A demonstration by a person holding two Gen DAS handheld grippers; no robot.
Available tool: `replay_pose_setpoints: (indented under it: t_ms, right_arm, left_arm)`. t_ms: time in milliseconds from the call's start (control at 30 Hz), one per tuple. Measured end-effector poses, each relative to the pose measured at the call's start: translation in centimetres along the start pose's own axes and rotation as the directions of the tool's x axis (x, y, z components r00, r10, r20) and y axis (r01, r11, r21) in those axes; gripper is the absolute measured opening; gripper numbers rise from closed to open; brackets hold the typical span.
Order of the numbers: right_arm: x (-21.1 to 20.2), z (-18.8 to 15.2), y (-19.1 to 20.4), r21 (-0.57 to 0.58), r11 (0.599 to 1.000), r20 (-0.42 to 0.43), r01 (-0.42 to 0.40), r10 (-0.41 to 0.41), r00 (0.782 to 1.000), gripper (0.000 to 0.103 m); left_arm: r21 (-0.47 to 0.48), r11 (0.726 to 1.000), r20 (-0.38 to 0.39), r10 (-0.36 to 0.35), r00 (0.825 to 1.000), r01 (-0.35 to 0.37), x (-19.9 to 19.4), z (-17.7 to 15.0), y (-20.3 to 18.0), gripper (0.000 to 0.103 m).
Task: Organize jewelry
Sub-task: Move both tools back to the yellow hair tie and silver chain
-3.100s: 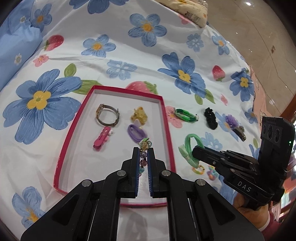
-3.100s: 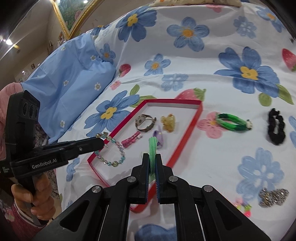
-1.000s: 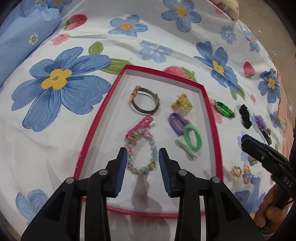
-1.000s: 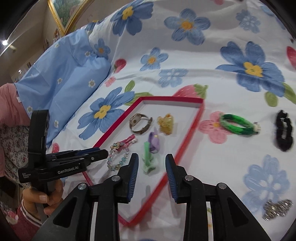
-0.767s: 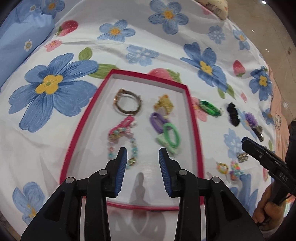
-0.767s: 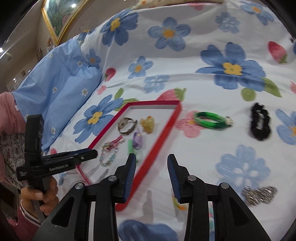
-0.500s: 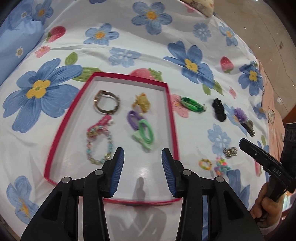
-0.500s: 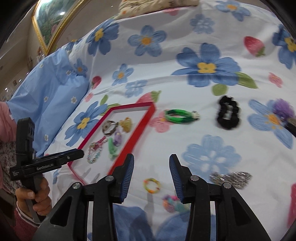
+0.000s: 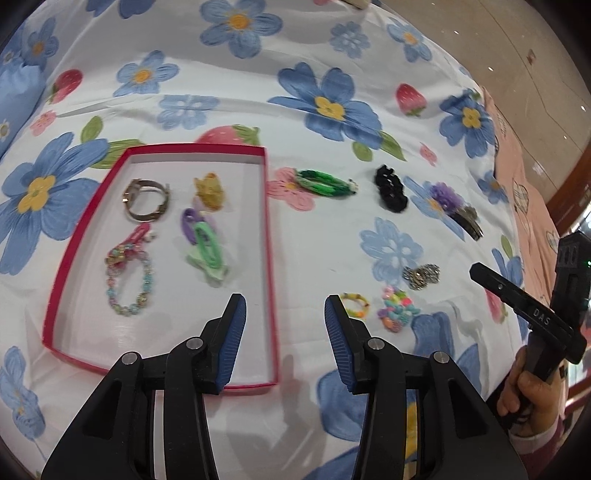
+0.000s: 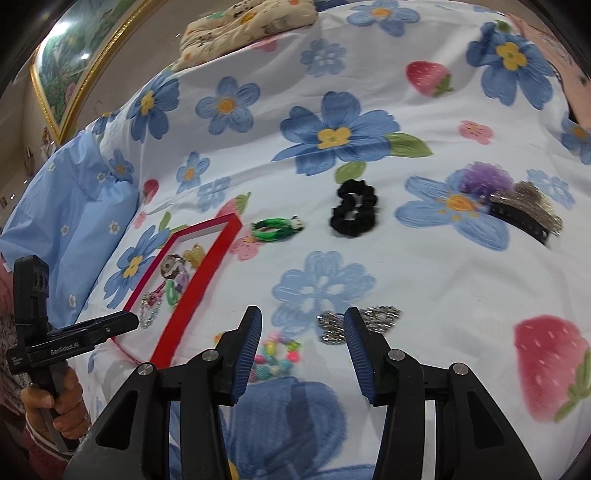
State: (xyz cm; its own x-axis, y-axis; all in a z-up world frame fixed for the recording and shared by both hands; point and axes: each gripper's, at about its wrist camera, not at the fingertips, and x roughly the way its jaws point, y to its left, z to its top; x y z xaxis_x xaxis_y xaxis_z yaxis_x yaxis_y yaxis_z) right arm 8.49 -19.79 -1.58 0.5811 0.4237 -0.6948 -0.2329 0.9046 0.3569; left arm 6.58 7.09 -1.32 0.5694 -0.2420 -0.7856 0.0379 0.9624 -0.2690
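A red-rimmed tray (image 9: pixel 271 258) lies on the flowered sheet, holding a watch (image 9: pixel 146 199), a yellow clip (image 9: pixel 209 190), purple and green clips (image 9: pixel 205 242), a pink clip and a bead bracelet (image 9: pixel 127 286). My left gripper (image 9: pixel 283 310) hovers over the tray's right edge, jaws opening, nothing between them. Right of the tray lie a small bead ring (image 9: pixel 355 304), a pastel bead bracelet (image 9: pixel 397 314), a silver piece (image 9: pixel 421 275), a green band (image 9: pixel 325 182) and a black scrunchie (image 9: pixel 390 188). My right gripper (image 10: pixel 302 325) hangs above the silver piece (image 10: pixel 380 315) and pastel beads (image 10: pixel 277 356), jaws opening and empty.
A purple flower hairpiece with a dark comb (image 10: pixel 517 206) lies far right. A blue pillow (image 10: pixel 70 206) sits left of the tray (image 10: pixel 199 284), a patterned cushion (image 10: pixel 247 26) at the far edge. A hand (image 9: pixel 532 395) grips the right tool; pink cloth (image 9: pixel 528 206) borders the sheet's right side.
Both grippers have let go, the bead bracelet and green clip now lying in the tray. Both swung right, away from the tray toward the loose pieces, jaws widening.
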Motion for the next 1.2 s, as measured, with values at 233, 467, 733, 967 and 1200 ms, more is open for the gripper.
replay_pose_setpoints:
  t_ms: [233,467,733,967,1200]
  right_arm:
    - [-0.7,-0.8,-2.1,0.025,0.999,-0.001,0.028,-0.028,1.0,0.048]
    - [-0.6,-1.3,-3.7,0.045,0.998,-0.011,0.042,-0.042,0.999,0.048]
    - [0.2,-1.5,-4.7,0.054,0.997,-0.028,0.054,-0.053,0.998,0.048]
    - [2.3,-1.0,-5.2,0.032,0.995,-0.052,0.09,-0.088,0.995,0.048]
    - [5.7,-0.8,-5.5,0.017,0.994,-0.111,0.107,-0.105,0.988,0.047]
  left_arm:
    - [0.062,0.998,-0.028,-0.022,0.999,0.024,0.9,-0.5,-2.8,0.043]
    - [0.09,0.996,-0.06,-0.02,0.998,0.026,2.3,-0.7,-4.1,0.046]
    - [0.107,0.994,-0.094,-0.009,0.995,0.02,4.3,-0.7,-4.7,0.046]
    - [0.12,0.993,-0.122,0.002,0.993,0.013,6.4,-0.2,-5.1,0.046]
    - [0.15,0.989,-0.16,0.008,0.987,0.016,9.0,0.2,-6.0,0.046]
